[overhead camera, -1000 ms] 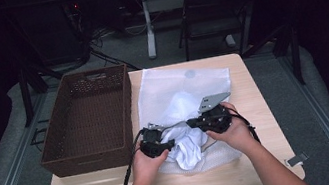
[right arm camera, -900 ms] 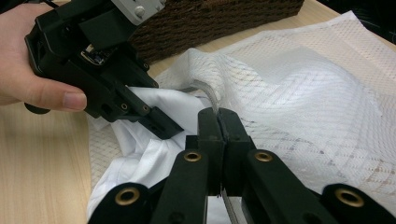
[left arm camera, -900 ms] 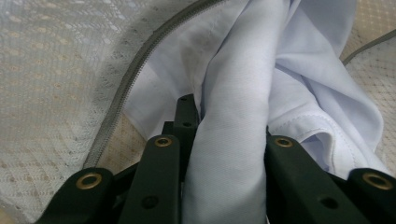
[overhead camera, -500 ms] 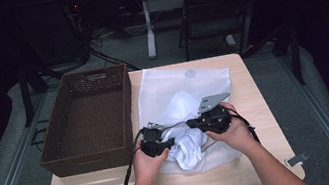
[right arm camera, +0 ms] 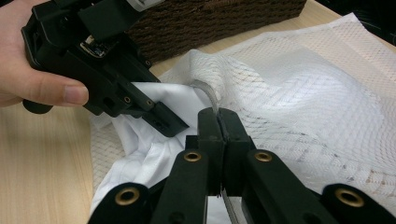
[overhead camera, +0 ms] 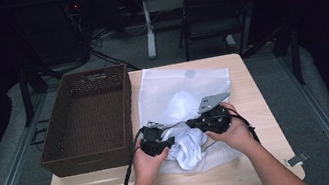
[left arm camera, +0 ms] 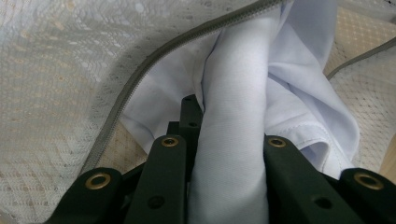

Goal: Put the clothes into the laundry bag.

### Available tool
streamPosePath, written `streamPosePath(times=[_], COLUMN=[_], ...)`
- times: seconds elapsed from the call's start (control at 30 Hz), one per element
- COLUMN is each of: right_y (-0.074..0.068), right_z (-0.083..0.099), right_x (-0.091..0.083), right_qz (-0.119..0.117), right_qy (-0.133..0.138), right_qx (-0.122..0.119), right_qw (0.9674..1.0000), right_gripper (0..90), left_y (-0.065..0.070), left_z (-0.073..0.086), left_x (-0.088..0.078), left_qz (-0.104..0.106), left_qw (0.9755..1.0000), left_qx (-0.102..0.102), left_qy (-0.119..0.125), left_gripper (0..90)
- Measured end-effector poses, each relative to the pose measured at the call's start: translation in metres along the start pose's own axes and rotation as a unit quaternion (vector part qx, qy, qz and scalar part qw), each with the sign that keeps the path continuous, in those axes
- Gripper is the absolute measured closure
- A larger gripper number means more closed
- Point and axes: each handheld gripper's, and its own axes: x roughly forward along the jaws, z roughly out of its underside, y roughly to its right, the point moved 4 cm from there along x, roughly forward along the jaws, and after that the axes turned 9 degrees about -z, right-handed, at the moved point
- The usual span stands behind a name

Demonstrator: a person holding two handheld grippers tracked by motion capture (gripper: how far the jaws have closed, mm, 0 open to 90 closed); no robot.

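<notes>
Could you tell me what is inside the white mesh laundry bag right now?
A white garment lies partly in the mesh bag, spilling from its zippered opening. The left gripper pinches a fold of it. How much cloth lies deeper inside is veiled by the mesh.

White garment (overhead camera: 187, 144) mostly hidden inside mesh bag (overhead camera: 187, 86), btm hem.

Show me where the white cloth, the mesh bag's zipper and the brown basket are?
white cloth (left arm camera: 233, 140): left gripper view, the fold pinched between the jaws.
zipper (left arm camera: 154, 63): left gripper view, middle of the grey strip.
brown basket (overhead camera: 126, 104): high view, its right wall.
</notes>
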Motion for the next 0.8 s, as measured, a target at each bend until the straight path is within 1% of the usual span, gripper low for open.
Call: streamPosePath(times=[0.1,0.33,0.37,0.5,0.57,0.63,0.67,0.8], right_y=[0.000,-0.002,-0.002,-0.002,-0.002,-0.002,-0.002,-0.003], right_z=[0.000,-0.002,-0.002,-0.002,-0.002,-0.002,-0.002,-0.003], right_x=[0.000,-0.001,-0.001,-0.001,-0.001,-0.001,-0.001,-0.002], right_qz=[0.000,-0.001,-0.001,-0.001,-0.001,0.000,0.000,0.000], right_qy=[0.001,0.002,0.002,0.002,0.002,0.003,0.003,0.004], right_qx=[-0.001,-0.005,-0.005,-0.006,-0.006,-0.006,-0.005,-0.008], right_qw=[1.0000,1.0000,1.0000,1.0000,1.0000,1.0000,1.0000,1.0000], right_gripper=[89.3,89.3,89.2,89.2,89.3,89.3,89.2,89.2], left_y=[0.001,0.003,0.003,0.006,0.008,0.009,0.010,0.012], left_z=[-0.001,-0.005,-0.006,-0.011,-0.014,-0.017,-0.018,-0.023], left_x=[-0.001,-0.002,-0.002,-0.002,-0.001,-0.001,0.000,0.001], left_qz=[0.005,0.009,0.013,0.014,0.011,0.013,0.014,0.013], left_qw=[1.0000,0.9999,0.9999,0.9998,0.9997,0.9997,0.9996,0.9995], left_qx=[0.004,-0.001,-0.001,-0.005,-0.009,-0.007,-0.011,-0.015], left_qy=[0.000,0.007,0.006,0.012,0.019,0.018,0.020,0.024], left_gripper=[79.0,79.6,79.7,79.8,79.8,79.8,79.8,79.8])
